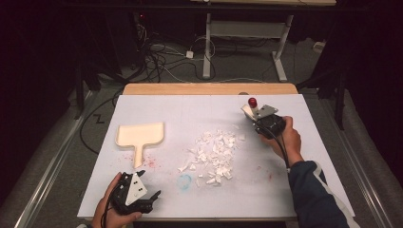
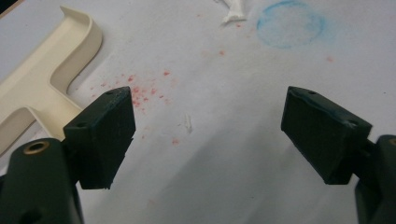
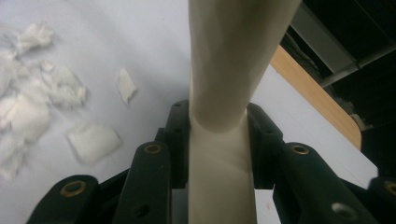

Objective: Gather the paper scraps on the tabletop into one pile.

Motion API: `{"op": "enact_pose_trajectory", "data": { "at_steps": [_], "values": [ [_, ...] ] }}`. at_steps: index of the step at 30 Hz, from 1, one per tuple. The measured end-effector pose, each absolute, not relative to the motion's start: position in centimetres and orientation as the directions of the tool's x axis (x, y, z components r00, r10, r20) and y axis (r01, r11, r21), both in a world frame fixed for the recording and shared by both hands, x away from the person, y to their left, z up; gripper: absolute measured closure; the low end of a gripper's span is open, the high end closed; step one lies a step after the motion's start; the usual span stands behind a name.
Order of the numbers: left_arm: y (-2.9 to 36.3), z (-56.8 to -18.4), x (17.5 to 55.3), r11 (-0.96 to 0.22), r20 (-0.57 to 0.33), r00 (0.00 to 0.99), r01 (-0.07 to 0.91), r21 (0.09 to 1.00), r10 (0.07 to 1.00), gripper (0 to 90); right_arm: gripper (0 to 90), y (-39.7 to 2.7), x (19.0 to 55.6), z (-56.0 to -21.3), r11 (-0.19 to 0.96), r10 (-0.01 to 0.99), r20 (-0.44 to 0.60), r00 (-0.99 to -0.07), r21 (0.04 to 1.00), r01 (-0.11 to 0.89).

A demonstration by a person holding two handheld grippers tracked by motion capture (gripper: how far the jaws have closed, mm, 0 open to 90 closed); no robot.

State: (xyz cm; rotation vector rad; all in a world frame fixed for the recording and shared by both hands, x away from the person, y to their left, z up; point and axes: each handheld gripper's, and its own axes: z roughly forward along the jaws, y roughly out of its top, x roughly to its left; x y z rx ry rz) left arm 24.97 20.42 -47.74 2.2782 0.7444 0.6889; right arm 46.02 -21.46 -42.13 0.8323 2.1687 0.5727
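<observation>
Scraps of white paper [image 1: 214, 156] lie mid-desk, left of my right hand-held gripper [image 1: 252, 111], clamped on a cream brush handle [image 3: 224, 93]; dustpan [image 1: 140, 135] waits beside my wide-open left hand-held gripper [image 1: 149, 197].

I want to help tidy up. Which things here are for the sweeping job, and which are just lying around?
For the job: cream brush handle in the right hand-held gripper; cream dustpan; white paper scraps.

Just there: blue ring mark; red specks; floor cables.

Left gripper [image 1: 151, 197]: low at near edge, jaws spread wide, nothing between. Right gripper [image 1: 250, 113]: far right, jaws clamped, forearm extended.
</observation>
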Motion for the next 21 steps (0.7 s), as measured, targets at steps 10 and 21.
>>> {"op": "enact_pose_trajectory", "data": {
  "at_steps": [10, 21],
  "values": [
    [20.8, -47.8, 24.9, -0.639, 0.268, 0.705, 0.331, 0.695, 0.657, 16.9, 67.8, -16.8, 44.1, -44.2, 0.769, 0.611, -0.505, -0.61, 0.562, 0.304],
    [20.4, -47.7, 24.8, -0.644, 0.267, 0.714, 0.324, 0.693, 0.647, 16.9, 67.6, -15.5, 38.1, -43.5, 0.785, 0.472, -0.427, -0.772, 0.602, 0.146]
  ]
}}
